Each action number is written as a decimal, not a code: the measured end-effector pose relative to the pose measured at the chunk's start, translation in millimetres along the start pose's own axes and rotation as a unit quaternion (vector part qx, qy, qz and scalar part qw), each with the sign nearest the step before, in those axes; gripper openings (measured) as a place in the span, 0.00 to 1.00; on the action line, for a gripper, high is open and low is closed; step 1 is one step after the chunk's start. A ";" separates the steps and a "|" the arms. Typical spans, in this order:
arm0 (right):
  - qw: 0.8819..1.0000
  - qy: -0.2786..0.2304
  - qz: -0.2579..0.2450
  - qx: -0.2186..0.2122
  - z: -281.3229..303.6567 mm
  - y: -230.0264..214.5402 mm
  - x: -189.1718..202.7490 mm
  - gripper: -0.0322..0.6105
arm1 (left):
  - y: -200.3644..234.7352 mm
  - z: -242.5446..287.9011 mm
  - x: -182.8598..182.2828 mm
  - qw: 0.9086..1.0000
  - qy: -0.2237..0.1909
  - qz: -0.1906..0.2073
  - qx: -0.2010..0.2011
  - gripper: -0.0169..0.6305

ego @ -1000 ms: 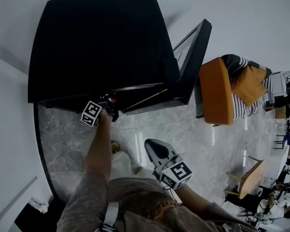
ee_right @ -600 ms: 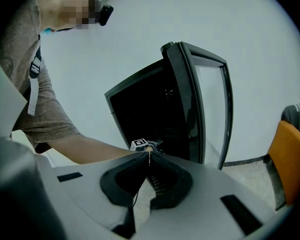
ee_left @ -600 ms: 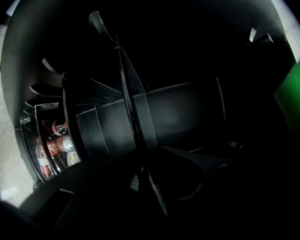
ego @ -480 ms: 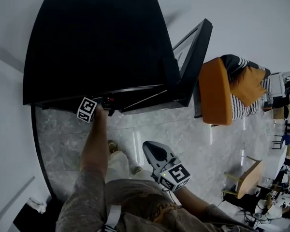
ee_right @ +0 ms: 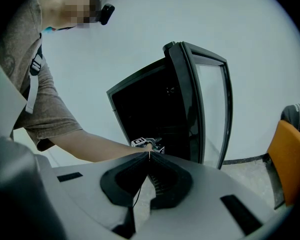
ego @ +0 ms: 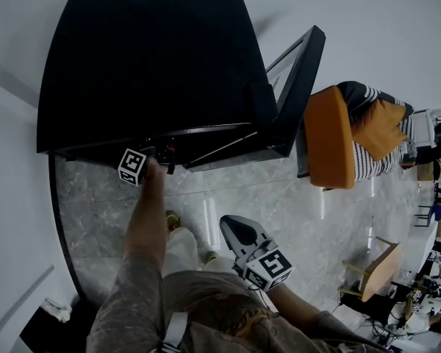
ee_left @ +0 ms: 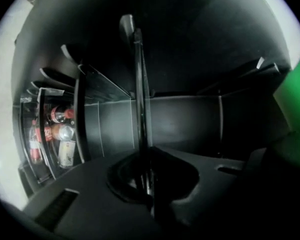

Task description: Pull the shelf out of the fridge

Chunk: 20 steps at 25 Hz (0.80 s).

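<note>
The left gripper reaches into the open front of the black fridge, with the person's bare forearm stretched out behind it. Its jaws have just been closing, and they now pinch the near edge of the shelf. The shelf is a thin dark pane, seen edge-on from this gripper, running straight ahead from the jaws into the cabinet; it is not yet drawn out. Off to one side of this gripper, deeper in, a rack holds bottles with red labels.

The fridge door stands swung open, well apart from the left gripper. The right gripper hangs back by the person's waist, well short of the fridge. It points toward the fridge with its jaws together on nothing, the left gripper straight ahead of it.
</note>
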State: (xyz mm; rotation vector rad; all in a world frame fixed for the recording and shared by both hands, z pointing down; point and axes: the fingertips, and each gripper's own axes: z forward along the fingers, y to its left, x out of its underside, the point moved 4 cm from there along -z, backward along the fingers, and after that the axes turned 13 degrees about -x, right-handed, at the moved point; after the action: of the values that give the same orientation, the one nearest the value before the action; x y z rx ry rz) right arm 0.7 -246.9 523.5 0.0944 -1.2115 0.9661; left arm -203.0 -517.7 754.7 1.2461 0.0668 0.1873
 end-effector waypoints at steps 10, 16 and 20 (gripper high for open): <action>1.000 -0.012 -0.006 0.006 -21.0 0.5 -0.2 0.08 | 12.4 -38.2 8.7 1.000 0.011 -0.016 0.020 0.05; 1.000 -0.007 -0.015 0.007 -40.6 2.4 7.9 0.08 | 16.9 -68.7 16.1 1.000 0.014 -0.020 0.017 0.05; 1.000 -0.003 -0.017 0.004 -48.7 6.7 10.7 0.08 | 19.1 -88.8 18.7 1.000 0.014 -0.021 0.012 0.05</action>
State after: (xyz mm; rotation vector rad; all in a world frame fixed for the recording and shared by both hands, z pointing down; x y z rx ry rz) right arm 32.6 -210.4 510.0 0.1243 -1.2088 0.9413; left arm -200.1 -425.4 745.5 1.2644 0.1207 0.1682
